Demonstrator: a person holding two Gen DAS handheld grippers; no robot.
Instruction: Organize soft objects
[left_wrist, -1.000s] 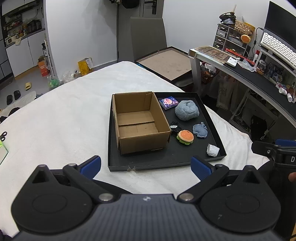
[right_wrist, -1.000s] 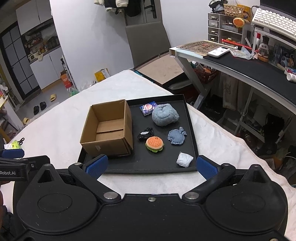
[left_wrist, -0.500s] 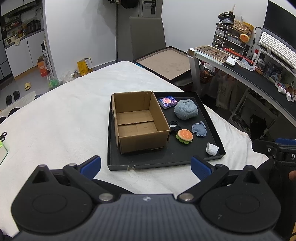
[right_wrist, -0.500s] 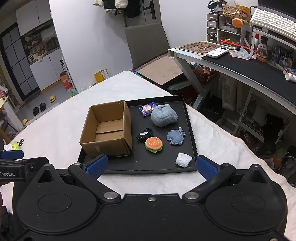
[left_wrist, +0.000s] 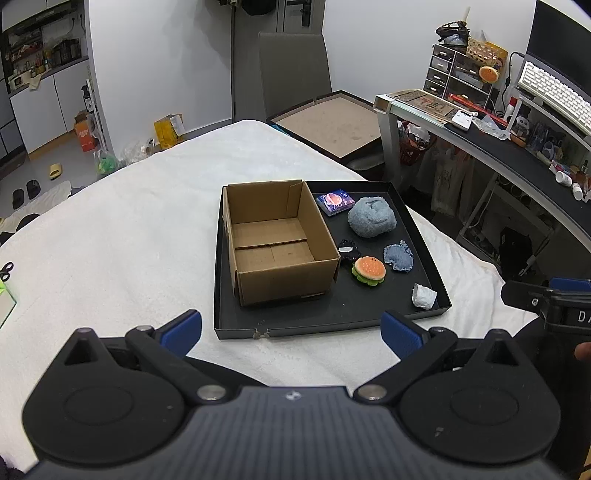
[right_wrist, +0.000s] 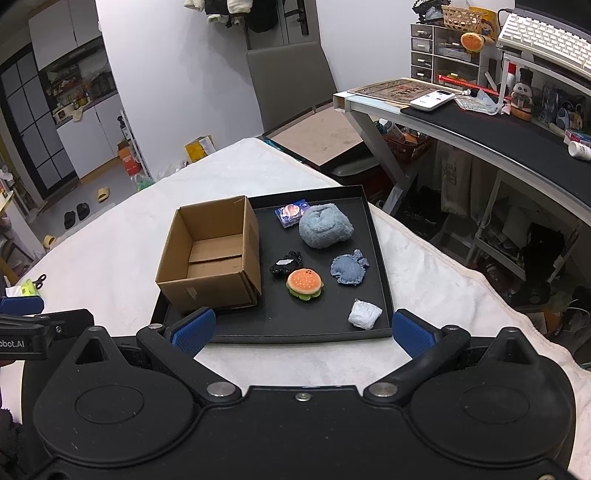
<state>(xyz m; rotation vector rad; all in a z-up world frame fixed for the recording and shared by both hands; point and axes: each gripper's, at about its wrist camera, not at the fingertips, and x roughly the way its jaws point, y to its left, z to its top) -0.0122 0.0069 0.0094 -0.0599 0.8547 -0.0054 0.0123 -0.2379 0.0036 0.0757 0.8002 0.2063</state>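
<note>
A black tray (left_wrist: 332, 317) (right_wrist: 295, 330) lies on a white blanket. In it stands an empty open cardboard box (left_wrist: 277, 240) (right_wrist: 212, 254). Beside the box lie a fluffy blue ball (left_wrist: 371, 221) (right_wrist: 325, 230), a small printed packet (left_wrist: 335, 202) (right_wrist: 291, 213), a black toy (left_wrist: 348, 251) (right_wrist: 285, 265), a burger plush (left_wrist: 369, 270) (right_wrist: 305, 283), a denim pouch (left_wrist: 398, 256) (right_wrist: 349, 271) and a white crumpled wad (left_wrist: 424, 295) (right_wrist: 365, 314). My left gripper (left_wrist: 291, 332) and right gripper (right_wrist: 301, 330) are open, empty, held before the tray's near edge.
The white blanket (left_wrist: 110, 240) covers the table around the tray. A desk (right_wrist: 498, 125) with clutter stands to the right, a grey chair (left_wrist: 293, 70) behind. Scissors and a green item (right_wrist: 31, 286) lie at the far left.
Both grippers have drifted slightly; the tray sits a little lower and nearer in the right wrist view. Nothing was grasped or released.
</note>
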